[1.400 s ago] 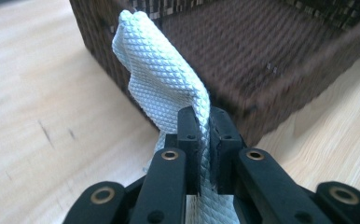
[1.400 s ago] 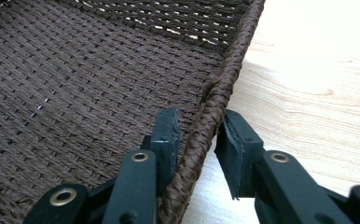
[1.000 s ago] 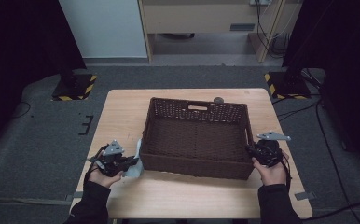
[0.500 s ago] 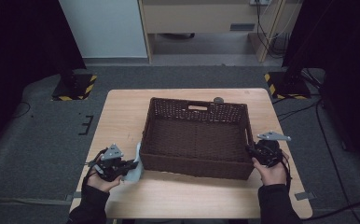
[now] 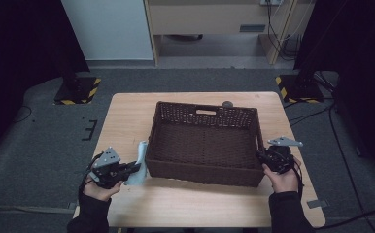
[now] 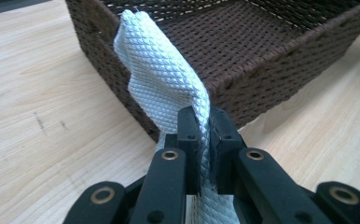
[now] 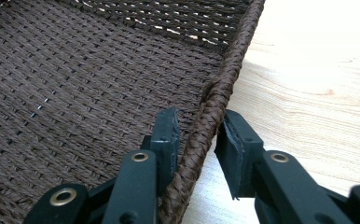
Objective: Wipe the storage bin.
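A dark brown woven basket (image 5: 202, 174) stands in the middle of the wooden table (image 5: 127, 116), with nothing inside. My left gripper (image 5: 135, 169) is at the basket's near left corner, shut on a pale textured cloth (image 5: 140, 154). In the left gripper view the cloth (image 6: 162, 79) rises folded from the closed jaws of my left gripper (image 6: 200, 115), in front of the basket's wall (image 6: 271, 79). My right gripper (image 5: 262, 156) is at the basket's right side. There its jaws straddle the braided rim (image 7: 220, 93), one inside and one outside, and my right gripper (image 7: 199, 122) is shut on it.
A small dark round object (image 5: 228, 103) lies on the table just behind the basket. Bare wood runs along the near edge (image 5: 195, 204) and on the left. Two stand bases with yellow-black stripes (image 5: 76, 92) sit on the floor beyond the table.
My left gripper has lifted a little and shifted left with the cloth in it. The right gripper and the basket have stayed put.
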`<state>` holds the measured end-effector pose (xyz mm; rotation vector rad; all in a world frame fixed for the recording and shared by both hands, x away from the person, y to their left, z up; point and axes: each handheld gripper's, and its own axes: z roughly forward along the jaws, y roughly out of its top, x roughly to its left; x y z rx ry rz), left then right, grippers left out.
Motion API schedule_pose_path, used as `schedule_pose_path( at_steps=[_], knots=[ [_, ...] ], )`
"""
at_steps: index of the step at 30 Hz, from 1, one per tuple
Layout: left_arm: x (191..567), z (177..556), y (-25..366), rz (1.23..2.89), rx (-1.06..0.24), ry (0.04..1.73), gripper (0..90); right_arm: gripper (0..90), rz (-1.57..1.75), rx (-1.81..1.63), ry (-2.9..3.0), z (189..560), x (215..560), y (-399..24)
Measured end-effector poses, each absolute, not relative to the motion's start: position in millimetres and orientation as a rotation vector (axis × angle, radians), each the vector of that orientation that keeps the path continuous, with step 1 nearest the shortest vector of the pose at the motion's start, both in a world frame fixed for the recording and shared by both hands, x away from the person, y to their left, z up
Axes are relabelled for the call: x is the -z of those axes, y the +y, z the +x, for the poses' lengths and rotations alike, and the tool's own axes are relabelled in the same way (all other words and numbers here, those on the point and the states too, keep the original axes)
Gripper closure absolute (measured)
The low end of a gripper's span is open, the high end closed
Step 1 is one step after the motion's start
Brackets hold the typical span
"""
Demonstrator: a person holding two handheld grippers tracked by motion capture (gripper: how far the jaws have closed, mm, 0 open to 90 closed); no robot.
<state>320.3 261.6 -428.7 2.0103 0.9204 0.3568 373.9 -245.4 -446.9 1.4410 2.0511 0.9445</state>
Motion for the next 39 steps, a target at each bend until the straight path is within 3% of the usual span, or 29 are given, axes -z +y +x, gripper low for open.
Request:
schedule_pose_path(
  at_steps=[8, 19, 30, 39],
  knots=[
    [466, 331, 254, 2.129, -0.282, 0.989, 84.0, 68.7, 1.443, -0.948, 2.049, 374, 447, -245],
    [422, 313, 260, 2.004, -0.341, 0.917, 84.0, 68.8, 1.444, -0.947, 2.047, 374, 447, -245],
    [479, 332, 253, 2.147, -0.233, 1.049, 83.9, 68.7, 1.444, -0.949, 2.048, 374, 447, -246],
    [471, 335, 267, 2.09, -0.314, 1.098, 83.7, 68.7, 1.442, -0.948, 2.049, 374, 447, -246]
  ],
)
